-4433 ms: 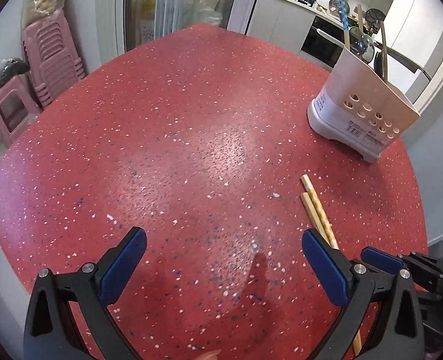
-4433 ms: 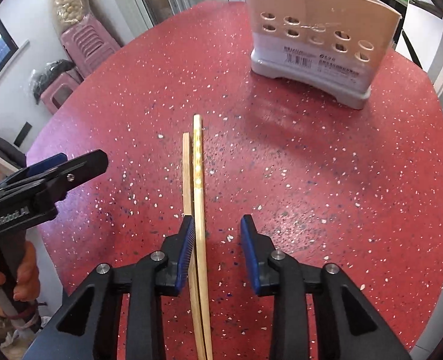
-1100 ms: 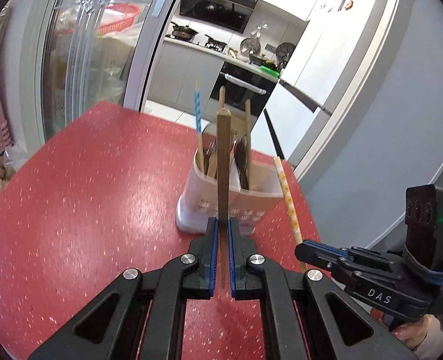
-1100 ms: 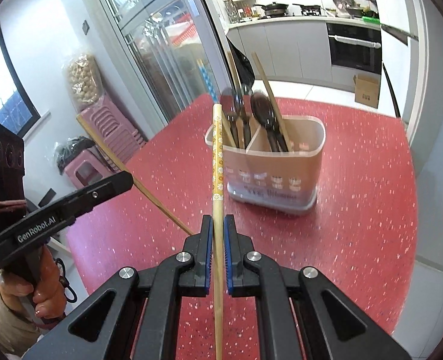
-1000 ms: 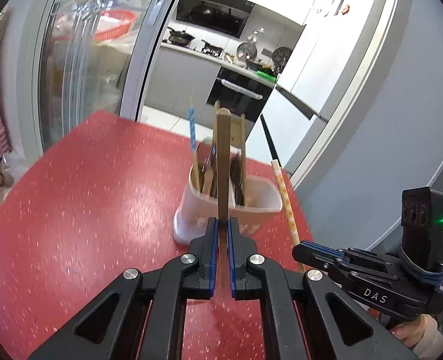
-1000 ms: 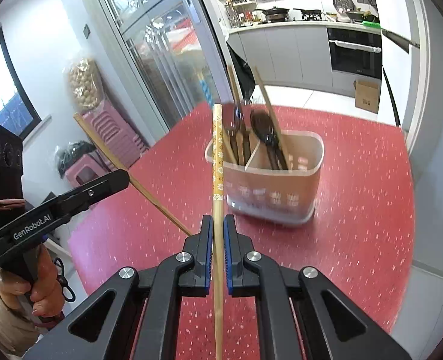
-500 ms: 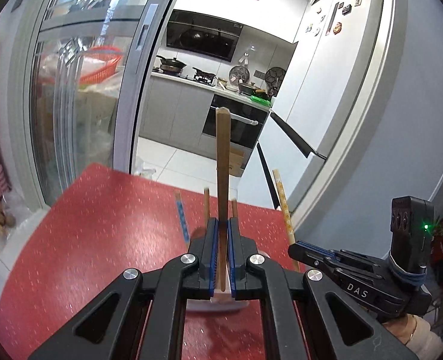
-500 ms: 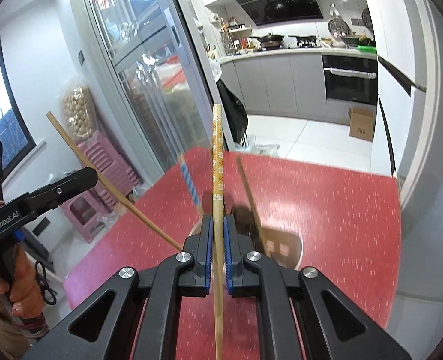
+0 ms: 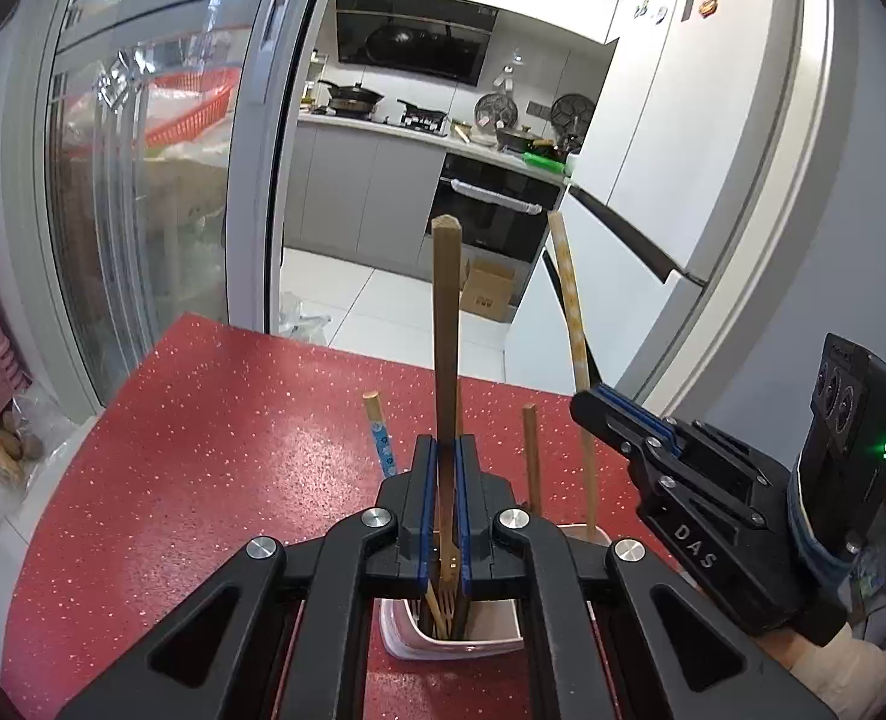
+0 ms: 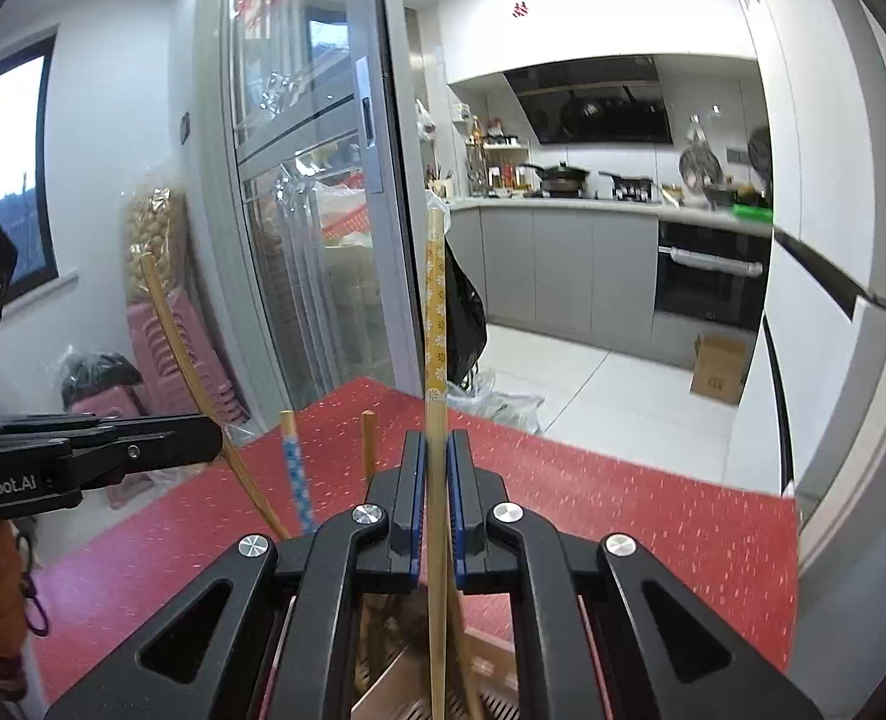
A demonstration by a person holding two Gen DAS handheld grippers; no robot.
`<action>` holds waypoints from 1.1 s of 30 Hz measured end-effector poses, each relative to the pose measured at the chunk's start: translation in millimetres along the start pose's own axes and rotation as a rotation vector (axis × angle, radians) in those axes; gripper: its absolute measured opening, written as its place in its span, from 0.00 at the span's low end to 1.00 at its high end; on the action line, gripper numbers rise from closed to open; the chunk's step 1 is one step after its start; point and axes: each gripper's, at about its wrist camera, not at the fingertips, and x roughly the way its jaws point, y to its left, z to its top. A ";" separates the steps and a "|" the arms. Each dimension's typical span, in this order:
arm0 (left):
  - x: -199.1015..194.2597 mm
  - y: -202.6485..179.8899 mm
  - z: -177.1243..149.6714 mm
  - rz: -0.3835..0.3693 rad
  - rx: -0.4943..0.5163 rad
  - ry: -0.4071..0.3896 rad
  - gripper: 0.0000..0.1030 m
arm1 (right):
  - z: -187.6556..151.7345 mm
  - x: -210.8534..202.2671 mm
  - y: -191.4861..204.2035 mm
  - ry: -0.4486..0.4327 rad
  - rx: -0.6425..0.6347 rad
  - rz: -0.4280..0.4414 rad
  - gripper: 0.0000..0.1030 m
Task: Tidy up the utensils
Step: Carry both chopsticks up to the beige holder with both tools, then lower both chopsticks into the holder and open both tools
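Chopsticks stand upright, one clamped in each tongs: left tongs (image 9: 443, 498) brown, right tongs (image 10: 437, 492) patterned.

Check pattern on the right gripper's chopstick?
Yellow band with small white flowers on the chopstick; clearest in right wrist view.

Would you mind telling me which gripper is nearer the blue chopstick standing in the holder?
Left. The left gripper is just right of the blue chopstick, above the holder; the right gripper is farther right, beyond the plain wooden handle.
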 end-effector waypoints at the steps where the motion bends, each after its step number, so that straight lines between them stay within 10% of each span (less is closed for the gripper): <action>1: 2.4 0.2 -1.0 0.002 -0.002 0.004 0.33 | -1.8 3.3 0.6 -0.009 -0.013 -0.004 0.07; 33: 45.3 -9.5 -58.0 0.135 0.091 0.046 0.34 | -83.9 -0.4 3.1 0.038 -0.127 -0.087 0.07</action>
